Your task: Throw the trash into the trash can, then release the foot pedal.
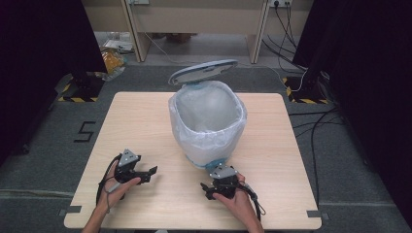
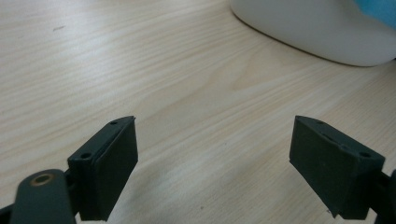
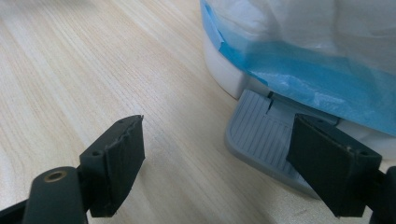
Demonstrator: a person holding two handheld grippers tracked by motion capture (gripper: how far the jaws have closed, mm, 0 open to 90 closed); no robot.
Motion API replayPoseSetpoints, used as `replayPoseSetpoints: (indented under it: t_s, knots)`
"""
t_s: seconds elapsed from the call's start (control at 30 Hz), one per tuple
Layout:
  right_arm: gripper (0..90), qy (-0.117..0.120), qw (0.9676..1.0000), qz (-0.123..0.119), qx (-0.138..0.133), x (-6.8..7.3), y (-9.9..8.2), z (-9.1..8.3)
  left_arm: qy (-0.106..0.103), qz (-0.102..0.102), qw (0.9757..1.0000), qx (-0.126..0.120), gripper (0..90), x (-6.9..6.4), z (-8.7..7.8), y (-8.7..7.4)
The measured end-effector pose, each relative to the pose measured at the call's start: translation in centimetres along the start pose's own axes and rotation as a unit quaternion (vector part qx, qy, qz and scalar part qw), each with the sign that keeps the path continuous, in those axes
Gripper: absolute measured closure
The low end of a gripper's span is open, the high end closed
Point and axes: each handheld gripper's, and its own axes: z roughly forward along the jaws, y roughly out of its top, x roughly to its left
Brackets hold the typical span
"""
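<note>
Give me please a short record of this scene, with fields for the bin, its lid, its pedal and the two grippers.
bin: white pedal bin with bag liner, at table centre
lid: grey lid, raised
pedal: grey pedal, near right gripper
left gripper: left gripper, jaws open, nothing between them
right gripper: right gripper, jaws open, nothing held

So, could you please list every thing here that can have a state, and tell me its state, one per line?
Pedal bin: upright on the table, standing free.
Bin lid: raised open.
Bin liner: fitted, folded over the rim; inside looks empty.
Foot pedal: nothing rests on it.
Left hand-held gripper: open, empty, low over the table.
Right hand-held gripper: open, empty, beside the pedal.
</note>
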Motion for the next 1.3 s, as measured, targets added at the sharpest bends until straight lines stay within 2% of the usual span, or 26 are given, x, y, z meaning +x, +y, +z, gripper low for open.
replayPoseSetpoints:
  t_s: [0.17,0.3,0.37,0.43,0.63,0.8,1.07,1.3]
  knots:
    - [19.0,0.001,1.0,0.0,0.0,-0.02,-0.01,-0.01,0.006,0.0,0.9999,0.016,15.0,0.21,0.11,-0.53]
    - [18.9,-0.001,1.0,-0.001,0.001,0.03,-0.01,-0.01,0.003,0.0,0.9997,0.022,15.0,0.27,0.11,-0.68]
    - [18.9,-0.002,1.0,-0.002,0.002,0.06,0.0,-0.01,0.008,-0.001,0.9992,0.038,15.0,0.23,0.19,-0.74]
    - [19.0,-0.001,1.0,-0.002,0.002,0.05,0.0,-0.01,0.014,0.014,0.9982,0.057,14.4,0.06,0.3,-0.81]
    - [18.9,-0.002,1.0,-0.002,0.001,0.08,-0.02,-0.01,0.013,0.018,0.998,0.059,13.1,-0.04,0.33,-0.82]
    - [19.0,-0.003,1.0,-0.004,0.001,0.1,-0.03,0.0,0.007,0.027,0.9974,0.066,7.5,-0.14,0.48,-0.78]
    - [18.9,-0.008,0.9999,-0.008,0.003,0.24,0.0,0.05,0.009,0.024,0.9973,0.069,4.6,-0.19,0.51,-0.79]
    - [18.9,-0.003,1.0,-0.004,0.001,0.12,-0.02,0.01,0.01,0.023,0.9972,0.07,3.7,-0.22,0.5,-0.81]
